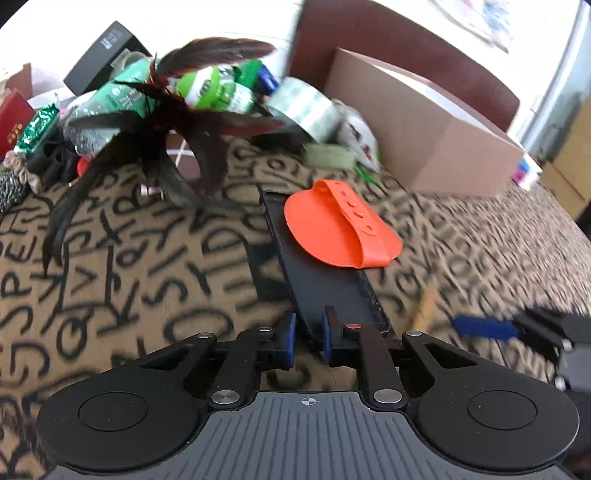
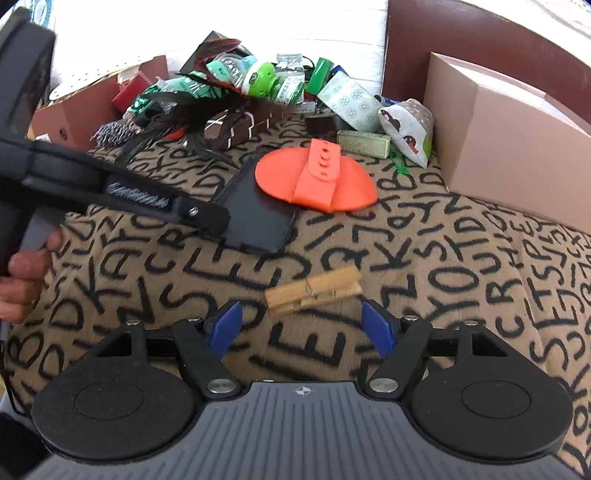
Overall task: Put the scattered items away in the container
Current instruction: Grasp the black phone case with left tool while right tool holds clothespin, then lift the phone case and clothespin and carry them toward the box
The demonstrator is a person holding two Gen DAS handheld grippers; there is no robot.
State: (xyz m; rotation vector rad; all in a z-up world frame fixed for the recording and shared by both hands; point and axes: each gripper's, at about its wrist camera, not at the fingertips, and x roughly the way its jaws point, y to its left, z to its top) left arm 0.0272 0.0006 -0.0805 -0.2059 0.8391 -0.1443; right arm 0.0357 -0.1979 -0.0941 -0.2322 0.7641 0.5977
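Observation:
My left gripper [image 1: 309, 332] is shut on the near edge of a flat black case [image 1: 317, 269], also seen in the right wrist view [image 2: 258, 210]. An orange rubber pad with a strap [image 1: 340, 229] lies on the case's far end [image 2: 317, 177]. My right gripper [image 2: 301, 325] is open, just short of a wooden clothespin [image 2: 314, 290] on the lettered cloth. The tan cardboard box [image 1: 424, 122] stands at the right [image 2: 498, 140]. The left gripper [image 2: 218, 218] shows at the left of the right wrist view.
A pile at the back holds a feather duster [image 2: 184, 110], green bottles [image 2: 266, 81], a patterned tape roll [image 2: 351, 99], a small green box [image 2: 364, 142], a printed pouch [image 2: 410, 125] and a brown box [image 2: 236, 127]. A dark red chair back [image 2: 461, 33] stands behind.

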